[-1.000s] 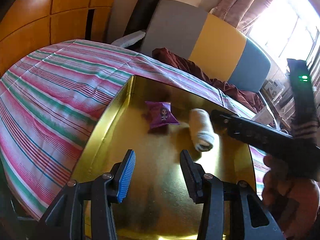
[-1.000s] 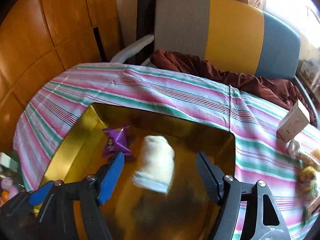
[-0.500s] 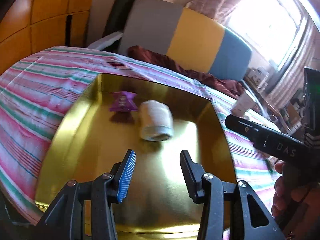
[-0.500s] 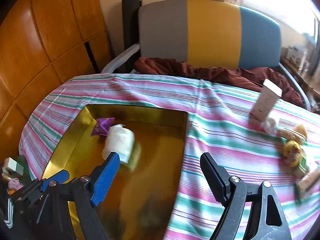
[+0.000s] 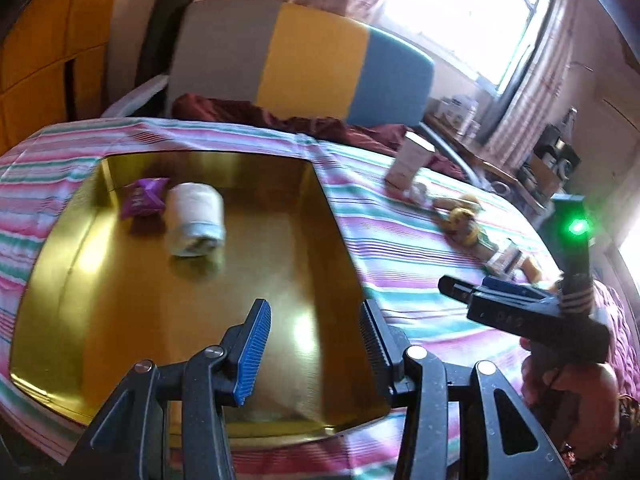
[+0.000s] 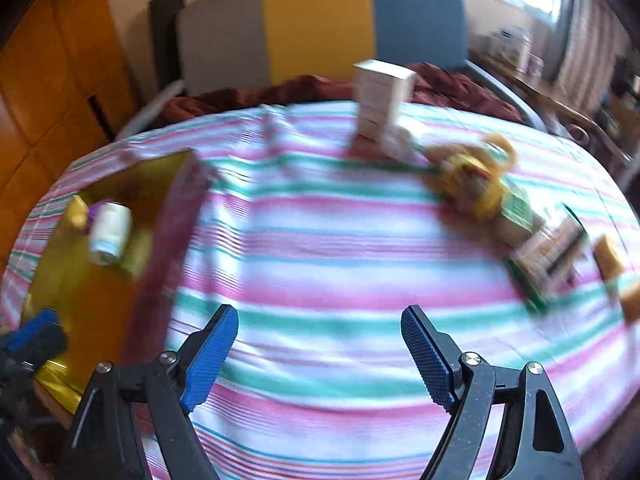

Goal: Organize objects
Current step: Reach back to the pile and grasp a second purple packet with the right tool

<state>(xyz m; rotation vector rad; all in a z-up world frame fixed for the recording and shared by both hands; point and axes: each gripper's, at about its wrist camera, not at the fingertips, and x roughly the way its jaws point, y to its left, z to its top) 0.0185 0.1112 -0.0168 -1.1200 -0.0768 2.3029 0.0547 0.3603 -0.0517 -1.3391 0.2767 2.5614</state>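
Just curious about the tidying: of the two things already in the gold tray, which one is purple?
The small crinkly packet by the gold tray's far-left corner is purple. Its neighbour, the rolled cloth, is white.

A shallow golden metal tray (image 5: 336,248) sits on a striped cloth-covered bench (image 6: 320,240). Inside the tray, at its far left, a purple snack packet (image 5: 143,197) touches a rolled white towel (image 5: 195,219). Right of the tray stand a white carton (image 6: 382,98) and a yellow plush toy (image 6: 476,178).

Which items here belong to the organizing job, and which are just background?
Job: gold tray; purple packet and rolled towel in it; white box, plush toy, packets on the cloth.

Background: chair, maroon cloth, striped cloth, curtains.
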